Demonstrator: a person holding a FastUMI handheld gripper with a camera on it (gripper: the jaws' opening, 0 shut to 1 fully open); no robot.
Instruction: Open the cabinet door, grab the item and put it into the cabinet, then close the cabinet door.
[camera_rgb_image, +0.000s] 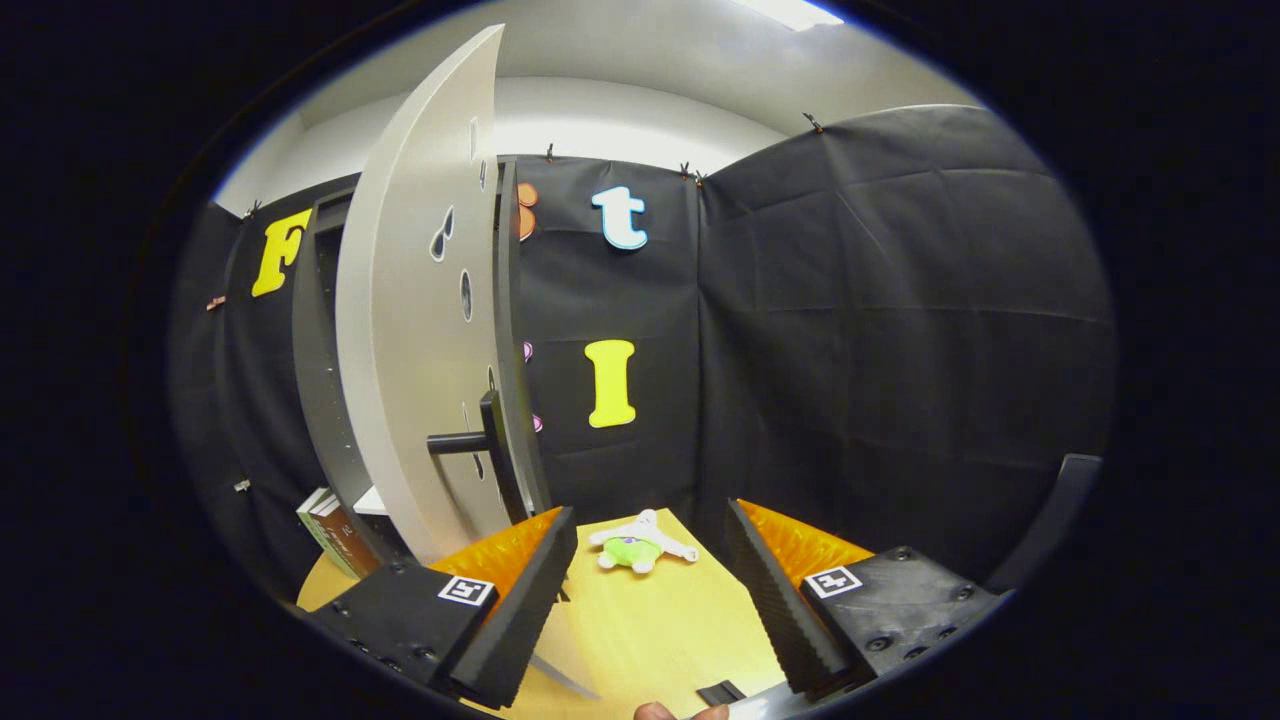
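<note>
Lower centre of frame: gripper (650, 580) fingers spread wide, holding nothing; plush toy (640, 544) lies on table (650, 640) just ahead between them. Left of centre, cabinet door (420, 330) swung open.

The cabinet door (415, 330) looks smooth, matt painted board. Just beyond it, the table (640, 620) is pale wood with slight sheen; the toy (638, 545) there seems soft plush.

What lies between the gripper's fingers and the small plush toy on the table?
Nothing: the gripper view shows bare table from the open gripper to the plush toy just ahead. The open cabinet door stands beside it.
</note>
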